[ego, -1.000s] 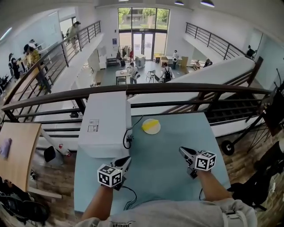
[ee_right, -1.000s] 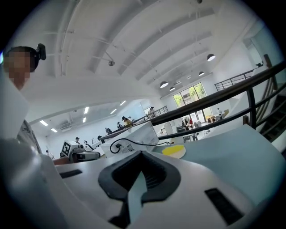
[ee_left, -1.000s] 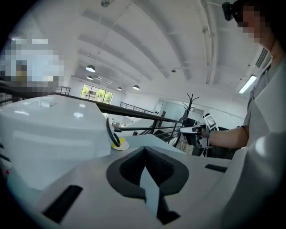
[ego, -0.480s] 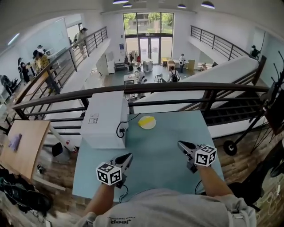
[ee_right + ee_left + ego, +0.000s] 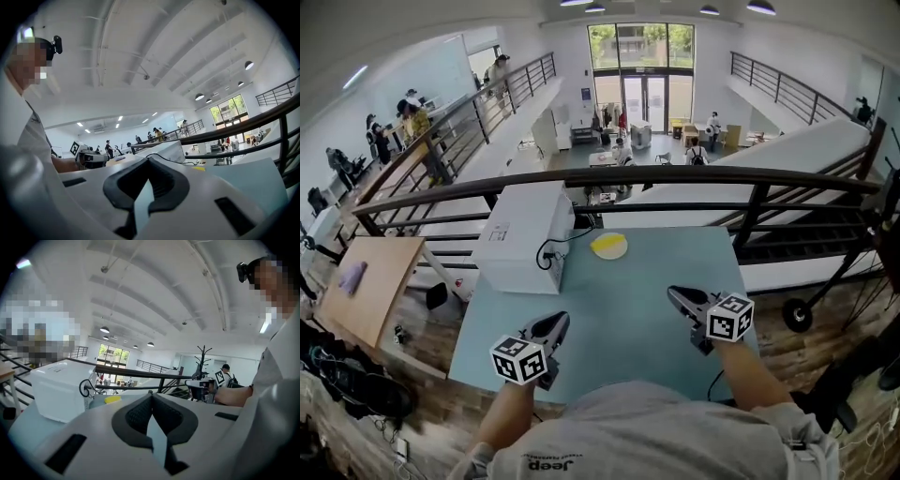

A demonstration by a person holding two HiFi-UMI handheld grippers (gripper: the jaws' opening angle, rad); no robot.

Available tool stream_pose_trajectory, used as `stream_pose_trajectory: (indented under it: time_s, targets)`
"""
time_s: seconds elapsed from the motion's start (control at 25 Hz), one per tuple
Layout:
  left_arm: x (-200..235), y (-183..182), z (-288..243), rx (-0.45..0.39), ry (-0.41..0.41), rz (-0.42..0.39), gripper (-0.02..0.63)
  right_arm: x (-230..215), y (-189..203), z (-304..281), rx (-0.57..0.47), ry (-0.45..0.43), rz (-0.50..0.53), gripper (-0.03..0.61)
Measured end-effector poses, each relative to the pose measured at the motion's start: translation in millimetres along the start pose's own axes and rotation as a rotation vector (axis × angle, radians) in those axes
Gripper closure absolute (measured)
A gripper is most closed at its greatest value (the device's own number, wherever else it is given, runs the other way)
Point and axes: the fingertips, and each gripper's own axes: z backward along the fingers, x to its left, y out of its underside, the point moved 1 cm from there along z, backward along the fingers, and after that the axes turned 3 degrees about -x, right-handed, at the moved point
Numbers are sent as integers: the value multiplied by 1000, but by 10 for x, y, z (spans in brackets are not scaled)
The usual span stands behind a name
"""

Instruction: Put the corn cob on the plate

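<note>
we hold the left gripper (image 5: 553, 323) and right gripper (image 5: 674, 294) with jaws together, empty, while the plate (image 5: 608, 247) sits far on the table (image 5: 628, 309) beside a white box (image 5: 523, 234), the corn cob unclear, and our shirt (image 5: 581, 459) reads "jeep".

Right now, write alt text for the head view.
A person holds the left gripper and right gripper, both shut and empty, above a teal table. At its far edge sit a white box and a small yellow object.
</note>
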Motion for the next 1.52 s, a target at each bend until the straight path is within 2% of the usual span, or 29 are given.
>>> stream_pose_trajectory:
  time_s: [0.24,0.4,0.56,0.76,0.96,1.52]
  targets:
    - [76,-151,-44,-19,27,-35,595,126,-24,-37,-5,-9,42,561]
    - [228,-346,-88,-40,102,-61,595,220,-164,-161,-33,33,70,561]
    - [505,-536,77,-54,150,-90,595,397,-206,-341,-65,83,51,561]
    - [938,-619,420,-49,149,-99,595,601,-80,-565,-76,135,18,561]
    - [1141,-563,549,-53,152,-71,595,705,0,-703,-56,148,4,561]
    - [973,-391,516,-86,131,-11,595,622,-89,-533,-18,137,28,561]
